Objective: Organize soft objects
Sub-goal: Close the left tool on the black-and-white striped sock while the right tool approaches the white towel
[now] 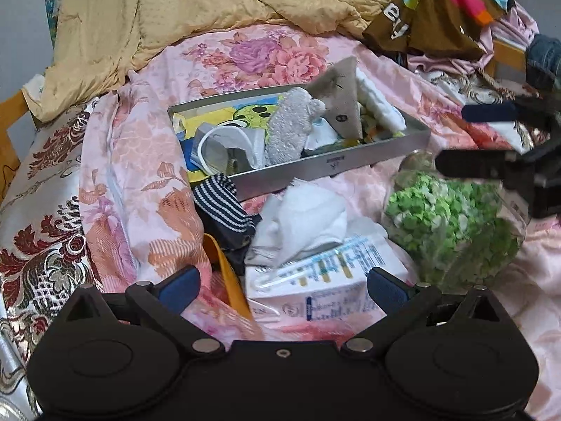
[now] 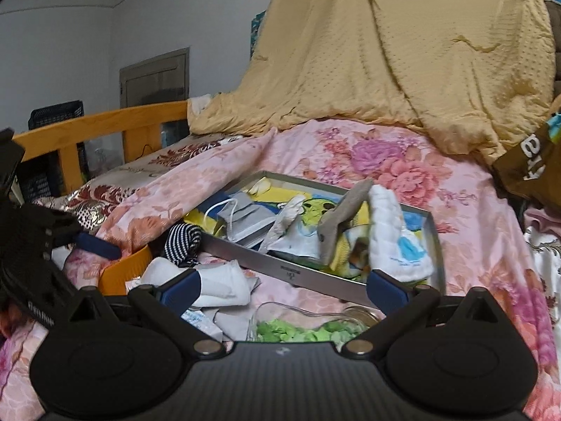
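Observation:
A metal tray (image 1: 336,168) lies on the pink floral bedspread (image 1: 245,52). It holds a grey fuzzy cloth (image 1: 289,129), a brown plush piece (image 1: 342,105), a face mask (image 1: 228,145) and a white cloth (image 1: 378,100). In front of it lie a striped sock (image 1: 221,203) and a white crumpled cloth (image 1: 301,221). My left gripper (image 1: 282,286) is open and empty over a white carton (image 1: 315,287). My right gripper (image 2: 282,287) is open and empty before the tray (image 2: 298,273); it shows at the right in the left view (image 1: 463,140). The sock (image 2: 184,242) and white cloth (image 2: 221,280) also show in the right view.
A clear jar of green pieces (image 1: 452,224) lies on its side at the right. An orange container (image 2: 122,270) sits left of the sock. A yellow quilt (image 2: 403,52) is heaped behind. Colourful clothes (image 1: 445,10) pile at the back right. A wooden bed rail (image 2: 105,122) runs along the left.

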`<state>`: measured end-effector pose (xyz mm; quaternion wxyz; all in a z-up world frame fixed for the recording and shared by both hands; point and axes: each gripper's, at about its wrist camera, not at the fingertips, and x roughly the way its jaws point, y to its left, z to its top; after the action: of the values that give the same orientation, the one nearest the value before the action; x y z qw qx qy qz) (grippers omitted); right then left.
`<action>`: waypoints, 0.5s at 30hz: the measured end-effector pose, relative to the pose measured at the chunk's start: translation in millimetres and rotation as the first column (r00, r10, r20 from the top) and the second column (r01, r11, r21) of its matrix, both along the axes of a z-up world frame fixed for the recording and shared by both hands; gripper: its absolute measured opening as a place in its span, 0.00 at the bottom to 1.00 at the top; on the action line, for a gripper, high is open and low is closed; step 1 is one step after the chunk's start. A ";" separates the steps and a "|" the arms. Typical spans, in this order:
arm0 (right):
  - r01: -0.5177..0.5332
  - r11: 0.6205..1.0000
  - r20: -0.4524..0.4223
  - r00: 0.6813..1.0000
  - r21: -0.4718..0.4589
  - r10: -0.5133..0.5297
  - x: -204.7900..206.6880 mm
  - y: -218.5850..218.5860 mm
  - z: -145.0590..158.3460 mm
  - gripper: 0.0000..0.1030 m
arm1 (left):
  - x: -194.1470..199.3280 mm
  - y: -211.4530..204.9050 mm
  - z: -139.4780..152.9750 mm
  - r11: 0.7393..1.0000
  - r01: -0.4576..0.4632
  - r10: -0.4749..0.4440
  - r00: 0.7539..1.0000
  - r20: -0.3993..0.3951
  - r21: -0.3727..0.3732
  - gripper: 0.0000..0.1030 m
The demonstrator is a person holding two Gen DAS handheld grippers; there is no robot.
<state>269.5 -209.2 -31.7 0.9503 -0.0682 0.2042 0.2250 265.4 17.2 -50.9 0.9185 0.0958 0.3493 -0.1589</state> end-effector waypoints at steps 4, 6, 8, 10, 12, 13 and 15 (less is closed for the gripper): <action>-0.019 1.000 -0.001 1.000 -0.020 0.019 6.7 6.3 -3.5 0.99 | 8.5 7.4 0.2 0.999 0.047 -0.047 0.999 0.001 -0.002 0.97; -0.047 0.998 -0.003 0.999 -0.036 0.047 11.3 11.1 -5.1 0.99 | 12.9 13.0 0.3 0.998 0.057 -0.057 0.998 -0.001 -0.018 0.95; -0.070 0.996 -0.003 0.998 -0.056 0.070 15.4 16.6 -7.1 0.99 | 19.7 19.7 1.6 0.997 0.053 -0.054 0.999 -0.005 -0.055 0.93; -0.091 0.993 -0.008 0.996 -0.073 0.091 19.2 22.3 -9.2 0.99 | 26.9 26.0 3.4 0.994 0.039 -0.040 0.999 -0.008 -0.101 0.92; -0.108 0.991 -0.014 0.994 -0.082 0.108 21.6 26.6 -11.0 0.99 | 35.5 31.0 5.4 0.989 0.027 -0.029 1.000 -0.012 -0.148 0.91; -0.117 0.989 -0.018 0.993 -0.085 0.116 22.5 28.5 -11.8 0.99 | 39.4 32.0 6.0 0.986 0.022 -0.025 1.000 -0.012 -0.165 0.91; -0.133 0.987 -0.027 0.991 -0.094 0.131 23.7 31.7 -13.2 0.98 | 47.4 32.7 7.5 0.982 0.012 -0.015 1.000 -0.014 -0.189 0.88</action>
<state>293.2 -177.5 -44.9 0.9269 -0.1243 0.2195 0.2780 312.8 49.9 -43.4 0.9196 0.0092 0.3390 -0.1985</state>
